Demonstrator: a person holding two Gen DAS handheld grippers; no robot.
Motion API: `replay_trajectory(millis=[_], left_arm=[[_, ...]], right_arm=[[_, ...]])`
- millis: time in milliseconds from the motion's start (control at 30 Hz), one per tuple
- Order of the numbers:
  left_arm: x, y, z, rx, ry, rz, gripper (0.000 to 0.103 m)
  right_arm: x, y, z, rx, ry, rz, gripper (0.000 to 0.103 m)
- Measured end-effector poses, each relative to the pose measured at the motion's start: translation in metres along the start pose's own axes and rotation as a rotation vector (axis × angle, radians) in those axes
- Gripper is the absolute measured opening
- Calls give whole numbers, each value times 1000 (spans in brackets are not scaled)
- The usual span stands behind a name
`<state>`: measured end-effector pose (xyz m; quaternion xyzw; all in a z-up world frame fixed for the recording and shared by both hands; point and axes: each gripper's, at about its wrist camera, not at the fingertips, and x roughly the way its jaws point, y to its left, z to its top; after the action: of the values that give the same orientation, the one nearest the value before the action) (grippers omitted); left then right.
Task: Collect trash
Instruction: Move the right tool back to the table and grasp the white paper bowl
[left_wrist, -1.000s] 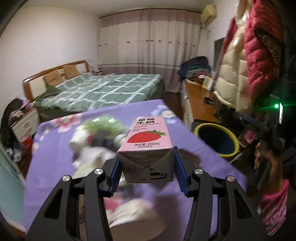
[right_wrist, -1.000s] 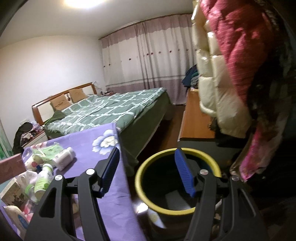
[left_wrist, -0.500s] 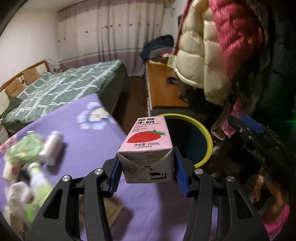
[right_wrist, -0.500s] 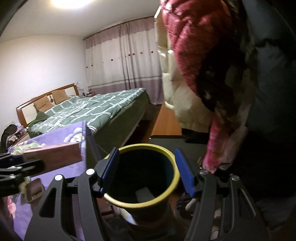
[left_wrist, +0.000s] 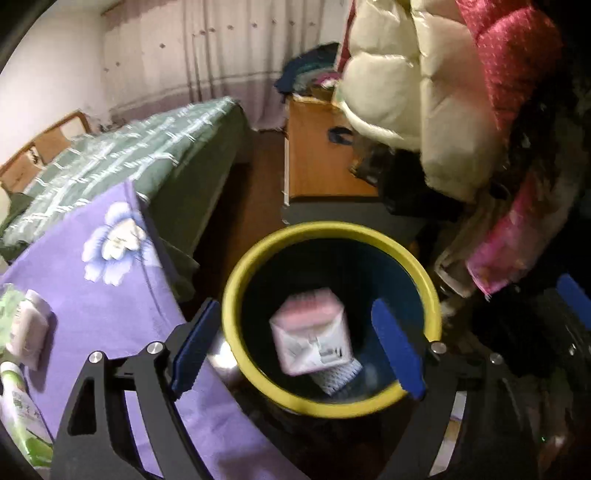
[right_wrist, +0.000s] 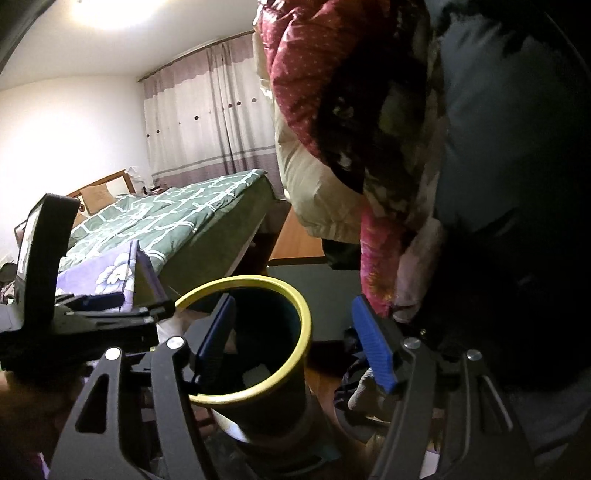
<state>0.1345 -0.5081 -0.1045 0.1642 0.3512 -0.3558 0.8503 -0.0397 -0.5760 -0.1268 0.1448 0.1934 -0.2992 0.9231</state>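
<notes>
The pink strawberry milk carton is blurred and loose inside the yellow-rimmed dark trash bin, tilted, above a white patterned scrap. My left gripper hangs over the bin's mouth. Its jaws are opening, and the blue pads stand clear of the carton on both sides. In the right wrist view, my right gripper is open and empty just over the bin's rim. The left gripper comes in from the left there.
A table with a purple flowered cloth stands left of the bin, with a white bottle and a green bottle. Padded jackets hang close on the right. A wooden desk and a green bed lie beyond.
My left gripper swung right from the table to above the bin and opened, letting go of the carton, which dropped into the bin. The right gripper drifted closer to the bin.
</notes>
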Motion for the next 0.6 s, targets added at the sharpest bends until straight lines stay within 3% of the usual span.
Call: replay_trajectory(millis=[67,267,367,600], left_arm=[[-12,3,1,-3,-9,16,83],[-110,37,-15,-22,-128,80,91],[-166,71,-35,-61,-188,127,93],[-254,150,-95,-184,-233,265,93]], right_arm=[[-2,2,-1,-1,0,1,63],[-2,24,-6,-6,11,58,64],[-3,46,-10,-25,27,115,65],[-17,114,-28,-122,70,246,66]])
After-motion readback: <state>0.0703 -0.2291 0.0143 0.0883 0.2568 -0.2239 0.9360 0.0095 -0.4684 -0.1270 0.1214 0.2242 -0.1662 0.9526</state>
